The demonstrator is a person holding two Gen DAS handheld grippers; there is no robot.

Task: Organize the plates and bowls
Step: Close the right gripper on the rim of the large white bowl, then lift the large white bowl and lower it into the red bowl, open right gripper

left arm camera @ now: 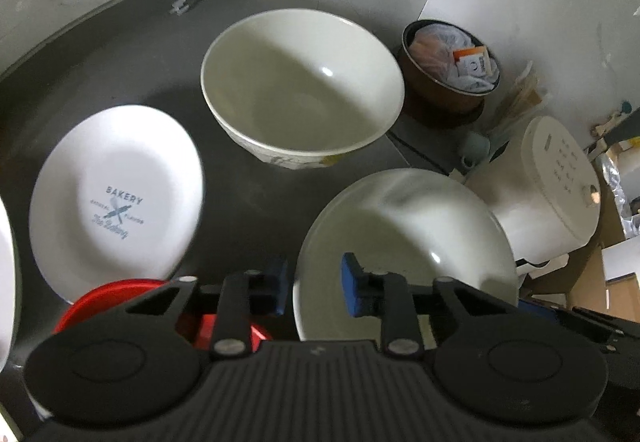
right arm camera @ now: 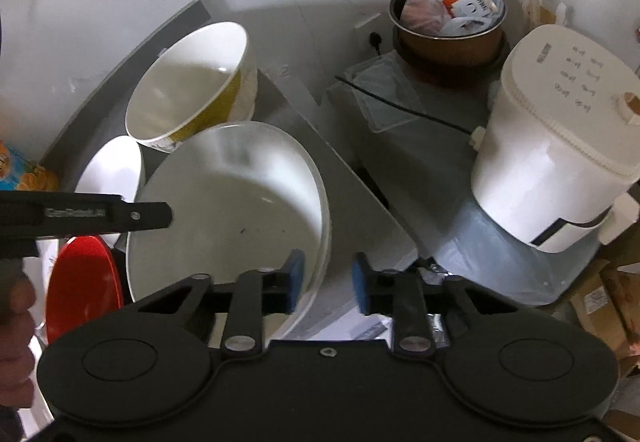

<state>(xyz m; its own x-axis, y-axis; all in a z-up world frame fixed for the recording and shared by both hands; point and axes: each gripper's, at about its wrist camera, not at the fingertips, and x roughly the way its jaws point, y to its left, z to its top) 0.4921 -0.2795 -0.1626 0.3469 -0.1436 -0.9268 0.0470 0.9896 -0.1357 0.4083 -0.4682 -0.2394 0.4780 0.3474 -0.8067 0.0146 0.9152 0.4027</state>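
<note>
Dark grey desk (left arm camera: pixel 132 53) against pale wall. Left claw (left arm camera: pixel 314 288) spread, blue pads straddling near rim of shallow white ceramic dish (left arm camera: pixel 404 242), not pinching. Right claw (right arm camera: pixel 329 278) spread too, its left pad over same dish's right rim. Deep cream ceramic bowl (left arm camera: pixel 300 89) ahead of left claw; white "BAKERY" printed plate (left arm camera: pixel 116 201) to its left, red plastic plate (left arm camera: pixel 108 302) beneath its near edge. White rice cooker (right arm camera: pixel 560 145) right of right claw.

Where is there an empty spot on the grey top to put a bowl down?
Bare counter shows behind the bakery plate, left of the big bowl. Near the jaws it is crowded: deep plate and red plate sit close.
</note>
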